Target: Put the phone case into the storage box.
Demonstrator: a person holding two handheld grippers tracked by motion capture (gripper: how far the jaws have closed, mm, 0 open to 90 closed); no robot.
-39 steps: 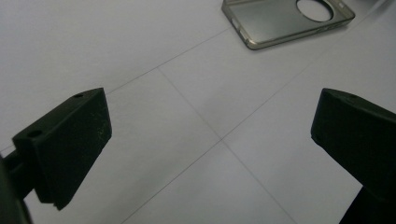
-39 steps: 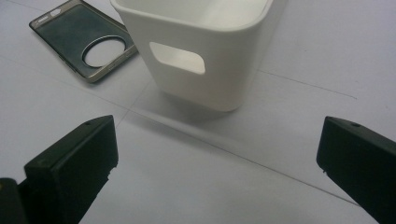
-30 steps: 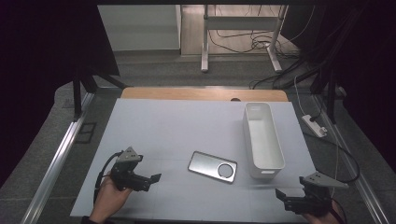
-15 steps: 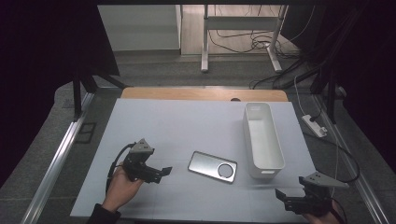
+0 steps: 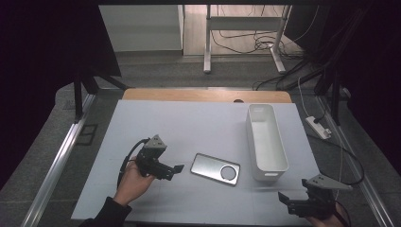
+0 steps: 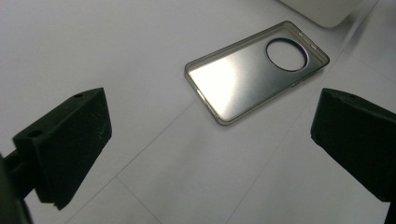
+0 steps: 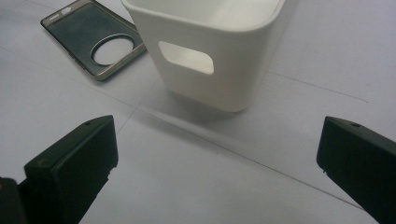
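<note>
Left claw (image 5: pixel 176 169) was held low over the tabletop (image 5: pixel 198 127), jaws spread apart, nothing between them, aimed at the phone case (image 5: pixel 215 169). Case was seen lying flat, hollow side up, round camera hole toward the white bin (image 5: pixel 266 142), just beside the bin's near end and not touching the claw. Right claw (image 5: pixel 285 198) was kept at the tabletop's near right corner, jaws also apart and empty, pointed toward the bin's handle cutout (image 7: pixel 186 57).
</note>
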